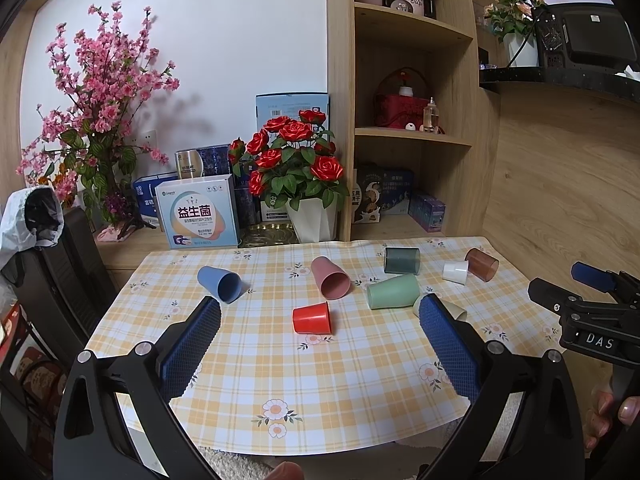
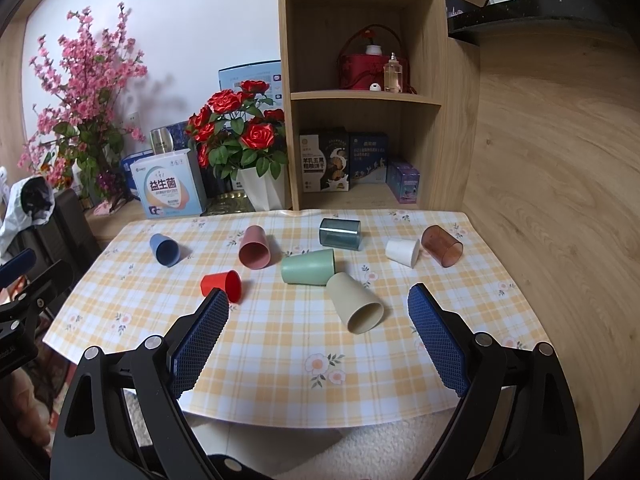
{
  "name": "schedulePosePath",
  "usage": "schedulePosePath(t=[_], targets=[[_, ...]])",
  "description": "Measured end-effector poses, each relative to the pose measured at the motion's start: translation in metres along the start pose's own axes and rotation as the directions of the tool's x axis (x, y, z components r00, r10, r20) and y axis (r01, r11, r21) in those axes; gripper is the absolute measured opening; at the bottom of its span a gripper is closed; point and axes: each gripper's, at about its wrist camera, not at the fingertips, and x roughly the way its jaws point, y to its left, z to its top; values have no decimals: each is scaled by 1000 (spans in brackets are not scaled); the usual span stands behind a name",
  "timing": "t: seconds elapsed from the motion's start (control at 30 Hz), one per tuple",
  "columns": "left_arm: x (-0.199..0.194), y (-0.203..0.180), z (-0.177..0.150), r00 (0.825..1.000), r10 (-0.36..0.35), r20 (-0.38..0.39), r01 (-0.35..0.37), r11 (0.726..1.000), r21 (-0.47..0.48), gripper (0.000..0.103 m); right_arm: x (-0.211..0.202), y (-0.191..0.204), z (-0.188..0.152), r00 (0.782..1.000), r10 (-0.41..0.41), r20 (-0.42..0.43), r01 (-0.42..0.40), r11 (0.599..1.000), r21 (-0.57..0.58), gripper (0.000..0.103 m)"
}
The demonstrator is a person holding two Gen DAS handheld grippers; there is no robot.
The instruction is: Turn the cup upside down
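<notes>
Several cups lie on their sides on the checked tablecloth [image 2: 280, 352]: a red cup [image 1: 312, 318] [image 2: 222, 285], blue cup [image 1: 220, 284] [image 2: 165, 249], pink cup [image 1: 330, 278] [image 2: 255, 247], green cup [image 1: 393, 291] [image 2: 307, 267], beige cup [image 2: 355, 303], white cup [image 2: 403, 252], brown clear cup [image 2: 442, 246] and dark teal clear cup [image 2: 341, 233]. My left gripper [image 1: 320, 308] is open and empty, above the table's near side, the red cup between its fingers' lines. My right gripper [image 2: 318, 300] is open and empty, short of the beige cup.
A white pot of red roses [image 1: 298, 168], boxes [image 1: 196, 216] and pink blossom branches [image 1: 100, 92] stand behind the table. A wooden shelf unit [image 2: 360, 92] rises at the back right. A wooden wall [image 2: 560, 200] borders the table's right side. A chair [image 1: 68, 264] stands left.
</notes>
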Motion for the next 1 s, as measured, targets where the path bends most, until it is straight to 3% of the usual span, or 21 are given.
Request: schedulePosePath(t=[0.3, 0.37, 0.5, 0.67, 0.8, 1.0], targets=[[-1, -5, -15, 1000, -5, -4, 5, 1000, -4, 97, 0, 0, 3, 1000, 1, -5, -1, 1000, 1, 88], [-1, -7, -17, 1000, -6, -5, 6, 1000, -5, 97, 3, 1, -17, 1000, 0, -8, 0, 1000, 3, 88], [-1, -8, -18, 1000, -6, -12, 6, 1000, -9, 97, 5, 1, -16, 1000, 0, -9, 0, 1000, 5, 88], [6, -3, -15, 999, -15, -49, 14, 1000, -21, 97, 14, -8, -19, 997, 41, -60, -39, 999, 35, 88], [24, 8, -11, 998, 15, -58, -16, 999, -29, 97, 37, -39, -6, 987, 94, -130, -83, 992, 90, 88], [79, 23, 2, 995, 60, -77, -60, 998, 2, 97, 107, -122, 13, 975, -59, -213, 58, 998, -7, 88]])
